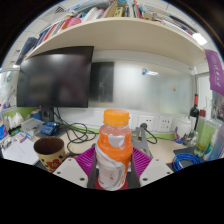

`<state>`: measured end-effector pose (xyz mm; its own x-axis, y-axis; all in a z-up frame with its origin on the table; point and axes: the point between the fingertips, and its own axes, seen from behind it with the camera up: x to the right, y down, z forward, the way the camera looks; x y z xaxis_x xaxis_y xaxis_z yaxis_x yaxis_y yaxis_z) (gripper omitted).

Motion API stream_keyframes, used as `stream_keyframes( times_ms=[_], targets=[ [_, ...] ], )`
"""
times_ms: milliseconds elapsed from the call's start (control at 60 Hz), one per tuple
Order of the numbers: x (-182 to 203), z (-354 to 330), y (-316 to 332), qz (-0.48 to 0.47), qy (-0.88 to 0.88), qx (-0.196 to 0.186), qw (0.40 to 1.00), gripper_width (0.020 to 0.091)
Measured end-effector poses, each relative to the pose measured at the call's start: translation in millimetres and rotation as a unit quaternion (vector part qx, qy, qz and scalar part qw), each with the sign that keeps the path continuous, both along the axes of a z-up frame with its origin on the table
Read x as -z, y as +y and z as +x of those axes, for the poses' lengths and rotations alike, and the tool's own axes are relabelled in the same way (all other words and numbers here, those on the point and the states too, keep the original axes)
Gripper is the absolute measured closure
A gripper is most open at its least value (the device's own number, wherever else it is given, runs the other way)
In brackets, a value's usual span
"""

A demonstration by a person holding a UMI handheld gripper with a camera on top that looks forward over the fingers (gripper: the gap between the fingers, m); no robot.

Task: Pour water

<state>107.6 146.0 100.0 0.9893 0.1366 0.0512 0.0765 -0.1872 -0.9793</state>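
One bottle [113, 150] stands upright between the two fingers of the gripper [113, 162], its orange cap on and closed. A white-and-orange label wraps the body, so what it holds cannot be seen. Both purple pads [87, 159] lie against the bottle's sides with no gap visible at either one, so the fingers are clenched on it, one at each flank.

Just beyond the fingers, off to the left, one dark round bowl [47, 148] sits on the desk [70, 168]; its inside looks dark, and whether anything is in it cannot be told. Loose papers and small items lie around it, too cluttered to count. To the right of the fingers, one blue bin or tray [187, 158] sits at the desk's edge, its contents unclear.

Farther back, cables [82, 130] trail across the desk top. Behind them one large black monitor [55, 80] stands with its screen dark. Above it, one white shelf [120, 34] runs across the wall and carries a row of many books [85, 15], standing and leaning, too crowded to count exactly. A glass partition shows behind the desk on the right.
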Motion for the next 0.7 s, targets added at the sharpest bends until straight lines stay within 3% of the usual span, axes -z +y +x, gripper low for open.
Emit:
stream_keyframes(
  times_ms=[50, 117, 167, 350, 700],
  targets=[
    [2.9, 0.7, -1.7, -0.012, -0.003, 0.000, 1.000, 0.0525],
    [6.7, 4.3, -8.8, -0.037, -0.005, 0.008, 0.999, 0.0311],
    [3.6, 6.0, -17.9, -0.043, -0.006, 0.015, 0.999, 0.0230],
    [-17.6, 9.9, -91.2, -0.098, -0.014, 0.052, 0.994, 0.0246],
    [-142.7, -45.8, -202.1, -0.096, 0.003, 0.087, 0.992, 0.0242]
  ],
)
